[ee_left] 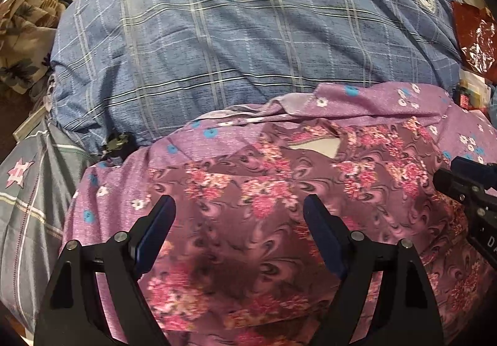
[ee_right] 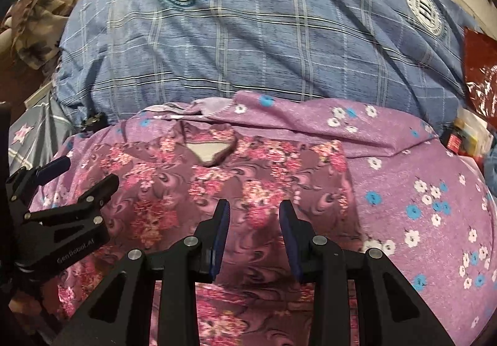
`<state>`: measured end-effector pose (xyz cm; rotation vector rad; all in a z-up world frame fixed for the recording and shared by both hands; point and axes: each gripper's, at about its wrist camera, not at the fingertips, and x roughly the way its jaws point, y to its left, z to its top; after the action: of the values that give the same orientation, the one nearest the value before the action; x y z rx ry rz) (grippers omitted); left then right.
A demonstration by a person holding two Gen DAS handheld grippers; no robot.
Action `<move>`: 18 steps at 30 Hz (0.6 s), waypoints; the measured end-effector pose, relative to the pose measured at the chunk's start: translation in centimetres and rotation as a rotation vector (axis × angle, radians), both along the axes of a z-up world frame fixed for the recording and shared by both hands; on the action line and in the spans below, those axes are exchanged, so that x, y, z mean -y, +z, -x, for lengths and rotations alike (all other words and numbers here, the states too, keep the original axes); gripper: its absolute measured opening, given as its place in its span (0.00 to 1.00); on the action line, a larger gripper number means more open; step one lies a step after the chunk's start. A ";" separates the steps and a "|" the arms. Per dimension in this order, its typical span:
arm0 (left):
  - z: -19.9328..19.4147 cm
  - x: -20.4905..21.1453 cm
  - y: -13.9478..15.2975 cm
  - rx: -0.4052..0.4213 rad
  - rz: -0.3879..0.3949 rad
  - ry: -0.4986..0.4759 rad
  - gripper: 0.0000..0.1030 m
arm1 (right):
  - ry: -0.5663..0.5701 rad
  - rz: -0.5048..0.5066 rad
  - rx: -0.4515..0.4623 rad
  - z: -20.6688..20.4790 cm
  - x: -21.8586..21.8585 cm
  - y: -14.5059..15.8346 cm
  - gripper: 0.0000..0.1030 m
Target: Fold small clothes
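**Floral top spread on the bed, both tongs hovering empty**

Across the upper half of both frames lies a blue checked quilt (ee_left: 236, 44), and in front of it, filling the lower half, a lilac bedcover (ee_right: 413, 190) dotted with white and blue flowers. On that cover rests the task's thing, a small maroon top (ee_right: 242, 178) with pink flowers, spread flat with its neckline toward the top of the frame and its hem toward the cameras, so its long axis runs up and down the picture.

Left tongs (ee_left: 239, 206) stand wide apart over the lower middle of the top, nothing between them. Right tongs (ee_right: 254, 212) are partly closed, a clear gap showing between the pads, and they too grip nothing; cloth is only seen behind them. Both point down at the garment from the hem side. In the right wrist view the top's right edge lies just to the right of the right tongs, so I judge that hand nearer that edge, and the left hand nearer the opposite one, for a lengthwise fold.

Writing: round crests on the quilt, lettering too blurred to read; "GenRobot.AI" seems printed on the left tool's body at lower left of the right wrist view.
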<state>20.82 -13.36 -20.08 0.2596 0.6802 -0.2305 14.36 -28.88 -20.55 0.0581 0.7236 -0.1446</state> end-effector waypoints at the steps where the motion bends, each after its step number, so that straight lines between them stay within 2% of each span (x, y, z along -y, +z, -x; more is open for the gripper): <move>1: -0.1 -0.6 0.1 0.004 0.000 0.010 0.82 | 0.012 0.001 0.003 -0.1 -0.4 0.0 0.34; 13: -0.2 -6.0 0.4 0.029 -0.011 0.099 0.82 | 0.165 0.052 0.019 -0.1 -6.8 -0.4 0.37; 18: 0.6 -7.7 0.7 0.023 0.002 0.126 0.82 | 0.194 0.091 0.019 0.4 -8.4 -0.8 0.38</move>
<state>20.21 -5.62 -19.35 0.2160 0.6715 -0.1074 13.97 -20.51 -21.37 -0.0974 0.6988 0.0081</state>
